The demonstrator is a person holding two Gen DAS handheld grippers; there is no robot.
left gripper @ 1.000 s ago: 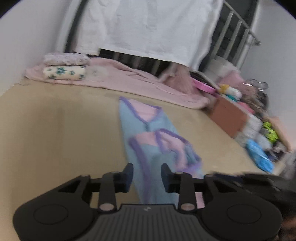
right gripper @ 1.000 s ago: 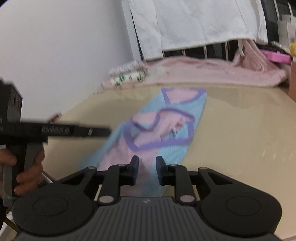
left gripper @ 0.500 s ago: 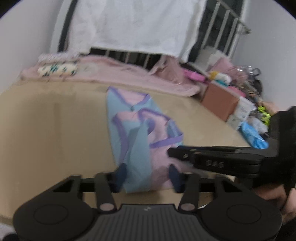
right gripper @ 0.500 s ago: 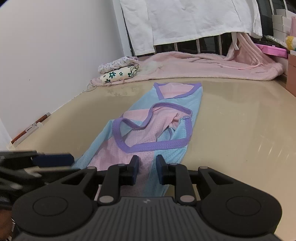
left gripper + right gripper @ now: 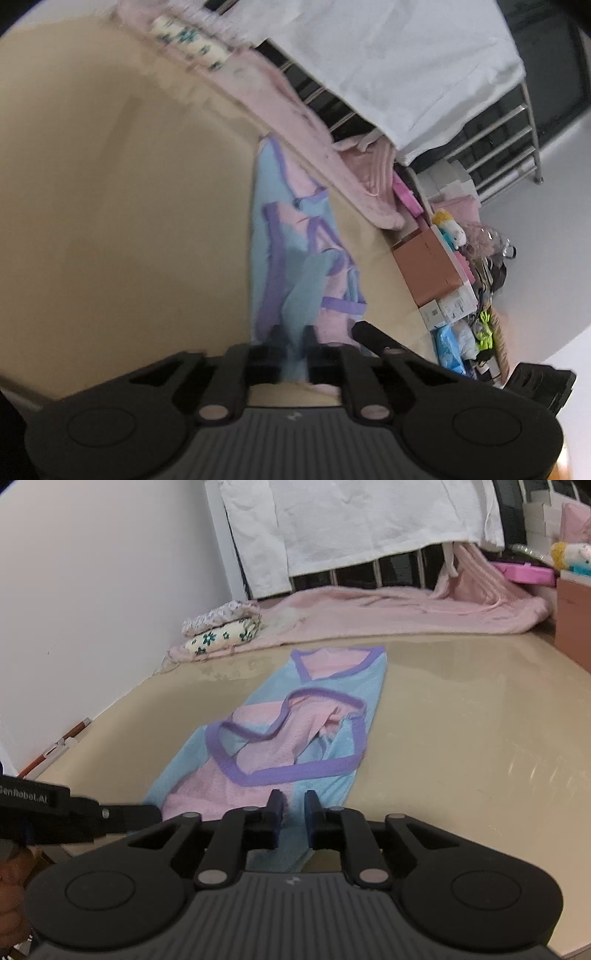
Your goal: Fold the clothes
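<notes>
Garment (image 5: 317,716), blue and pink mesh with purple trim, is laid lengthwise down the middle of the beige table (image 5: 461,738), its neckline toward the far edge and its hem at the near edge. Sleeves are seen folded in over the body. Left gripper (image 5: 293,338) is seen with jaws closing; a raised flap of blue fabric stands between its fingers at the near-edge hem, and the pads appear pressed on it, though the view is tilted and blurred. Right gripper (image 5: 293,805) is seen with jaws closing over the near-edge hem; blue cloth lies between and under the fingers, with a narrow gap still visible, so contact cannot be told for certain. A hand (image 5: 13,890) is partly visible on the left gripper's handle. Pink blanket (image 5: 388,613) is spread along the far edge, and folded floral cloths (image 5: 221,627) are stacked at the far left corner. Brown box (image 5: 430,266) stands beyond the right edge.
</notes>
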